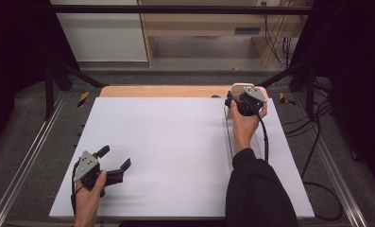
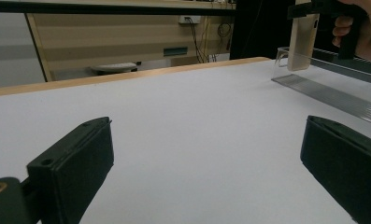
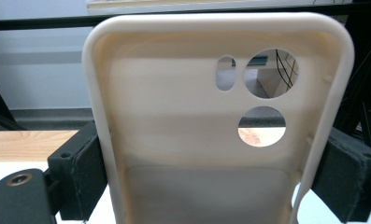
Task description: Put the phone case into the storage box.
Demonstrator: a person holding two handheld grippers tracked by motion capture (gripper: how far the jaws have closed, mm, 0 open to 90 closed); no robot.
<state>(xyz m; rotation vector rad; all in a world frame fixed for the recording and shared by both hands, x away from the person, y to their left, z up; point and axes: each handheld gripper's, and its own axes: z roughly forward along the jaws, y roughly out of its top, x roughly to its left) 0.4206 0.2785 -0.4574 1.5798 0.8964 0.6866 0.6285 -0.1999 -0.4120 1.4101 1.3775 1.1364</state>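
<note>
At the far right of the white surface, a cream plastic phone case is clamped upright by the right gripper, seemingly for slotting into the clear ridged rack; the left gripper is kept aside, jaws wide.

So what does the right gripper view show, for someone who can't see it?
A cream phone case stands upright, squeezed by its long edges between the right gripper's two black jaws. Its hollow inside faces the camera, with three camera holes near the top.

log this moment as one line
right gripper: shut on phone case, upright over clear tray | left gripper: open, idle
</note>
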